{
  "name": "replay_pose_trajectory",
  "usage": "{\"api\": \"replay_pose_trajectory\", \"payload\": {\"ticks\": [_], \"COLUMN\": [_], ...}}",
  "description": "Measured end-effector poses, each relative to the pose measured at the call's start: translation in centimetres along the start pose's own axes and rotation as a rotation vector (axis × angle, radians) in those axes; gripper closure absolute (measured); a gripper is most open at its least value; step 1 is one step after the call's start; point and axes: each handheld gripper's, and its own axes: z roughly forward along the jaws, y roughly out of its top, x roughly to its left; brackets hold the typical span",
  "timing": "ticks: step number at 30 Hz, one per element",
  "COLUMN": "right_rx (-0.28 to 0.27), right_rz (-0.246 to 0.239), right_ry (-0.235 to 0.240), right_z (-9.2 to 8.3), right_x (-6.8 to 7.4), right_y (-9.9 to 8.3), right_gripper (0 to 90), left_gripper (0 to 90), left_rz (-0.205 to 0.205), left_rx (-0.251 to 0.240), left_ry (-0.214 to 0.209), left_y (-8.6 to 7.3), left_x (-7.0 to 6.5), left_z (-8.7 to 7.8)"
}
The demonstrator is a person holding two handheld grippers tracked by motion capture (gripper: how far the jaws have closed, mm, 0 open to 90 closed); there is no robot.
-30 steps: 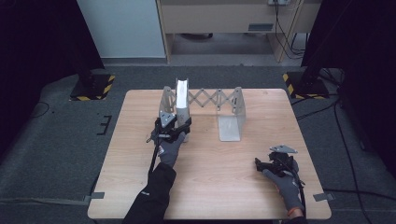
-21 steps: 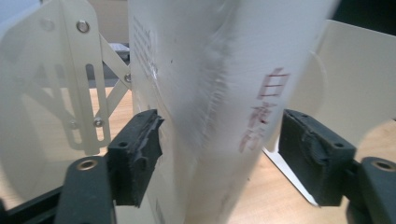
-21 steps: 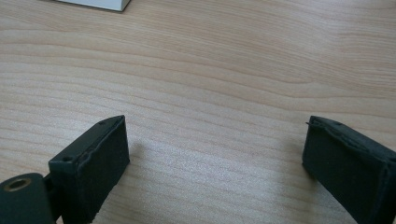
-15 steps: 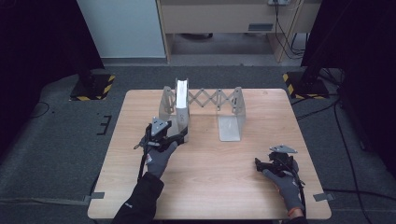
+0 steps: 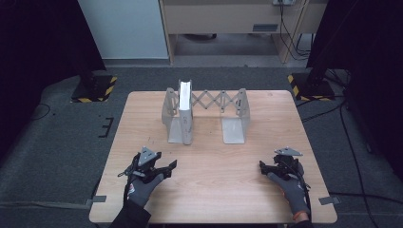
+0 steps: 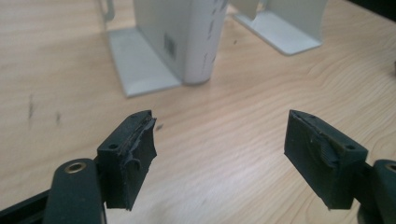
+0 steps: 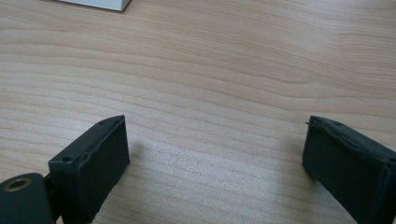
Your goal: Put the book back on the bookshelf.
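A white book stands upright in the left bay of a grey folding metal rack at the middle of the wooden table. My left gripper sits near the front left, well short of the book. Its jaws have just been opening, and they stand open with nothing between them. In the left gripper view the book rests on the rack's base plate, beyond the open gripper. My right gripper lies at the front right, open over bare wood.
The rack's right bay holds nothing. A corner of its base plate shows at the top of the right gripper view. Bare wood lies between the two gloved hands. Dark floor with cables surrounds the table.
My left gripper has drawn back from the book toward the near edge of the table, leaving the book in the rack. The right hand has stayed where it was.
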Motion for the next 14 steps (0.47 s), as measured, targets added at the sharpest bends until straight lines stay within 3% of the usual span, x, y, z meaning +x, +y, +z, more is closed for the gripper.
{"api": "replay_pose_trajectory", "payload": {"ticks": [5, 10, 14], "right_rx": [0.000, 0.000, 0.000], "right_rz": [-0.001, -0.001, -0.002], "right_ry": [0.000, 0.000, -0.001], "right_z": [0.0, 0.0, 0.0], "right_x": [0.0, 0.0, 0.0], "right_y": [0.0, 0.0, 0.0], "right_gripper": [7.5, 7.5, 7.6], "left_gripper": [21.1, 20.2, 18.4], "left_rz": [-0.017, -0.029, -0.011], "left_rx": [0.072, 0.113, 0.145], "left_ry": [0.021, 0.077, 0.122], "left_y": [-1.6, -2.7, -3.3], "left_x": [1.5, 3.0, 3.9], "left_z": [-0.5, -0.8, -1.0]}}
